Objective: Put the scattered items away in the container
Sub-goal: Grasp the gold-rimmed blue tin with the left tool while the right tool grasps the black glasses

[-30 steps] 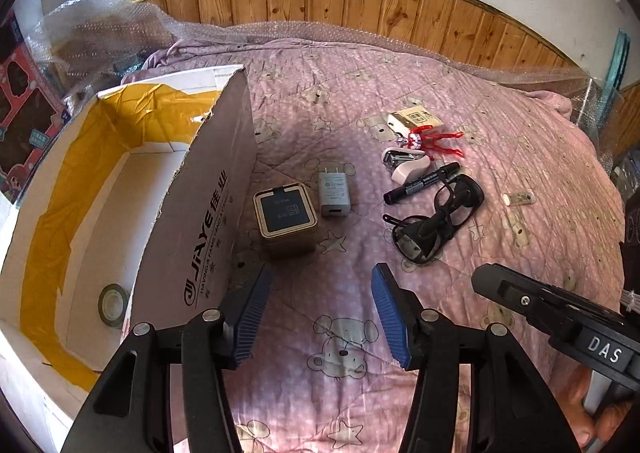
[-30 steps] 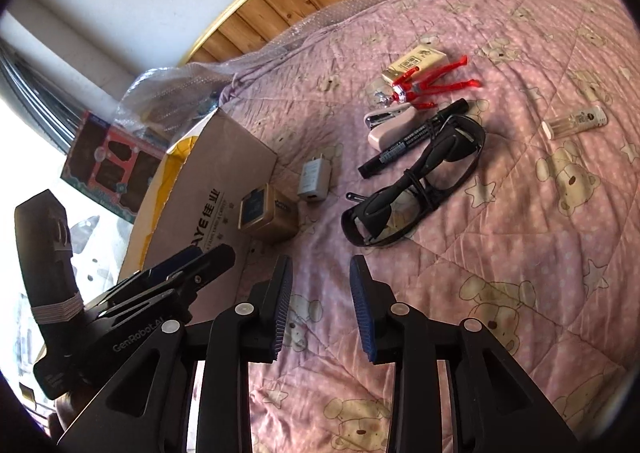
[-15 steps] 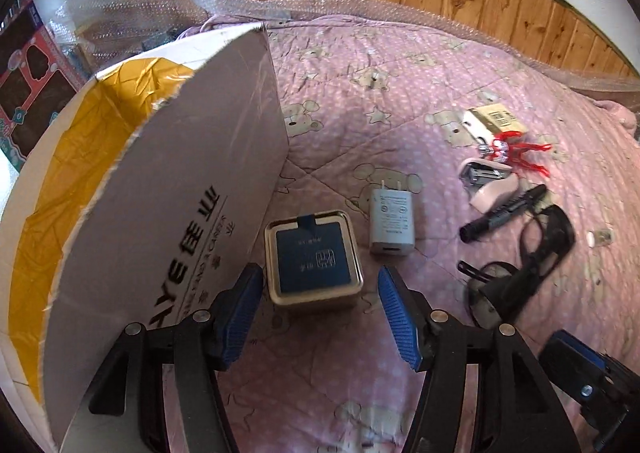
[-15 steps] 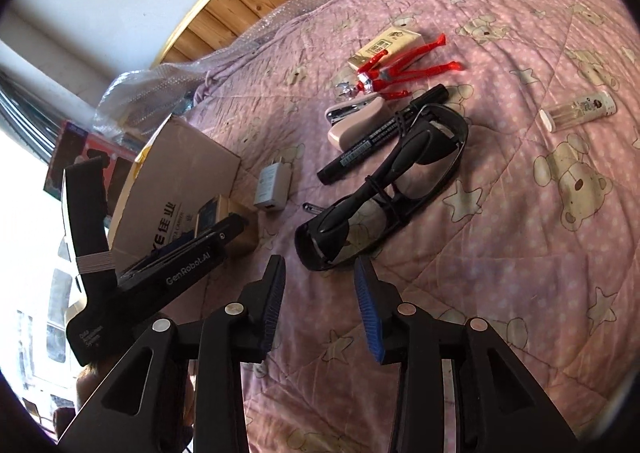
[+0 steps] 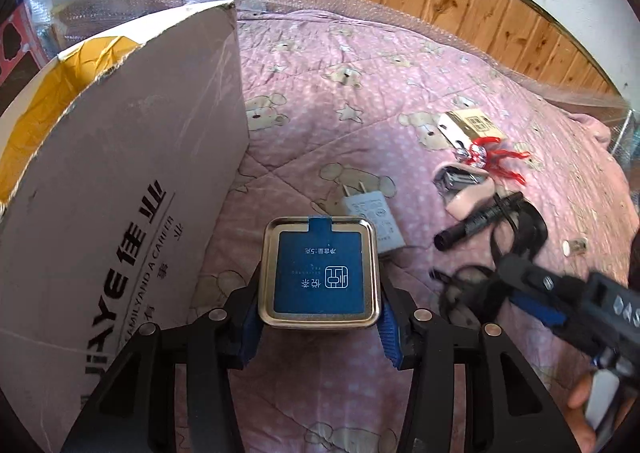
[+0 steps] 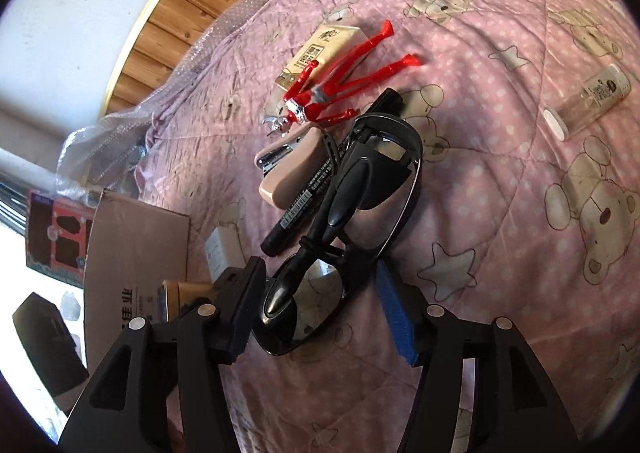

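Beside the cardboard box [image 5: 120,213], on the pink quilt [image 5: 320,125] — left gripper [image 5: 320,317] clamped on the square tin [image 5: 319,273]. Right gripper [image 6: 320,309] spread wide around black sunglasses [image 6: 360,209] — not closed on them; marker [image 6: 320,185] and stapler [image 6: 288,169] alongside.

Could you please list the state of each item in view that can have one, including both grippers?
Left gripper: fingers against the tin's sides.
Square tin: lid on, upright.
Right gripper: open, fingers either side of the sunglasses.
Sunglasses: folded, on the quilt.
Cardboard box: open at the top.
Marker: capped, lying flat.
Small bottle: capped, lying on its side.
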Motion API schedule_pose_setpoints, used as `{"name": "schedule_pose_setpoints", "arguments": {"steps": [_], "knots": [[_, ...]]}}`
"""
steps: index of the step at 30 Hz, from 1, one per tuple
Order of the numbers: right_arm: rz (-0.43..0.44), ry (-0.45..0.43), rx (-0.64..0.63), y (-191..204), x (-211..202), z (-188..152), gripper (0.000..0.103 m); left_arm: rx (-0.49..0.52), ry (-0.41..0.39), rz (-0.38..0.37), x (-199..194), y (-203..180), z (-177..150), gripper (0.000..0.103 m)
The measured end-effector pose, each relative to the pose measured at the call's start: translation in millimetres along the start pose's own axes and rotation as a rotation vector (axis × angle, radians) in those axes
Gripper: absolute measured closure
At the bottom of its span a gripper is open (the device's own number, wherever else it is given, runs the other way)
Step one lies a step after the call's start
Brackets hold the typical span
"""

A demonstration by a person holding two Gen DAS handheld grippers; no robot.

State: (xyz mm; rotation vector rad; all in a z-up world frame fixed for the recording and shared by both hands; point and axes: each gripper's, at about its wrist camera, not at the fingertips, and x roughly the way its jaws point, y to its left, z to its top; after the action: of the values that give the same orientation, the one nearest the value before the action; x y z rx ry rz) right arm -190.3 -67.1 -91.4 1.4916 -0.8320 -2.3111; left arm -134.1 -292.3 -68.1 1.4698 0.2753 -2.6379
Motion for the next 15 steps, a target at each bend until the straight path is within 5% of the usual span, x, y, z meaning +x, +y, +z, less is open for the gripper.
{"name": "schedule_pose_setpoints", "arguments": {"steps": [9, 10, 11, 15], "knots": [[-0.048, 0.012, -0.038, -11, -9, 7, 0.063, 0.048, 0.004, -0.051, -6, -20, -11, 0.054], [-0.047, 0.018, -0.048, -15, -14, 5, 0.069, 0.052, 0.005, -0.061, -7, -21, -12, 0.054], [-0.023, 0.025, -0.063, -16, -21, 3, 0.089, 0.055, 0.007, -0.073, -9, -22, -14, 0.054], [-0.125, -0.001, -0.192, -7, -48, -5, 0.092, 0.069, 0.014, -0.123, -19, -32, -24, 0.054]]}}
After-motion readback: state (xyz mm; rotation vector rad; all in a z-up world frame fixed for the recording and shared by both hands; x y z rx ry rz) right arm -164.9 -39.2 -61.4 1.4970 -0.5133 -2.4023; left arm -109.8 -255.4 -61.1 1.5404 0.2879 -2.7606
